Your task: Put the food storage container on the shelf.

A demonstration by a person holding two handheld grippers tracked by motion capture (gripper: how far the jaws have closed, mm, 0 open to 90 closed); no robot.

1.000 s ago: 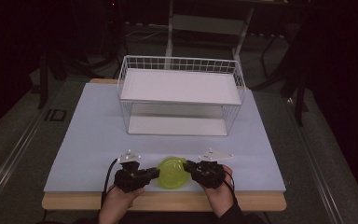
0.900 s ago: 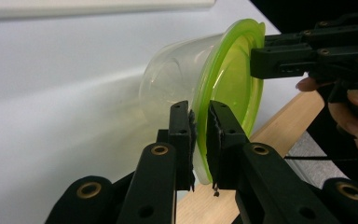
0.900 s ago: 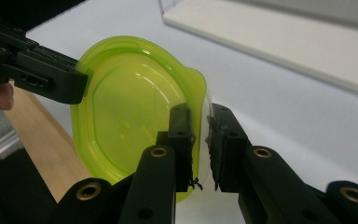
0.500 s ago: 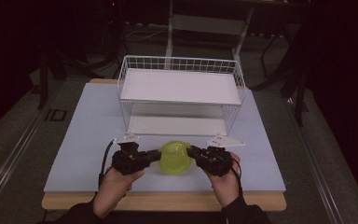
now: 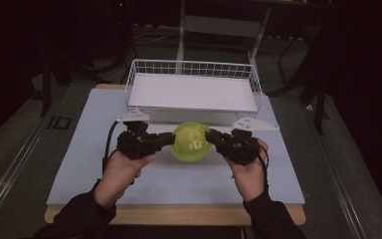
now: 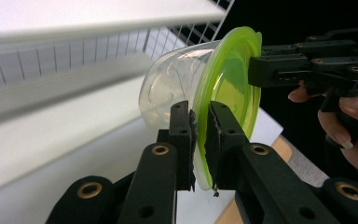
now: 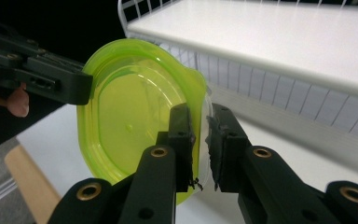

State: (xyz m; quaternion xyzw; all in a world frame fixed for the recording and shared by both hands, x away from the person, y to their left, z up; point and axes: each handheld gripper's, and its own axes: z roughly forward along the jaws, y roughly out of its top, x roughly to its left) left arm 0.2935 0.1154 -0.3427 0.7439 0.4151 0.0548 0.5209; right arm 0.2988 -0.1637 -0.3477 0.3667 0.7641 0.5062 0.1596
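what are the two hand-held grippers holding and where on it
Both hold one clear plastic container with a green lid: the left hand-held gripper and right hand-held gripper pinch opposite edges of its rim.

Clear container [image 6: 168, 88] with lime-green lid [image 5: 191, 143], black tongs [image 6: 200, 140], white wire shelf [image 5: 194, 92].

The right gripper [image 7: 200, 140] pinches the rim of a clear tub with a green lid [image 7: 135, 126], tipped on its side. The left gripper [image 7: 51, 77] clamps the opposite edge. Behind stands a wire rack [image 7: 279, 74] with a white shelf [image 7: 284, 37], on a white table [image 7: 56, 149].
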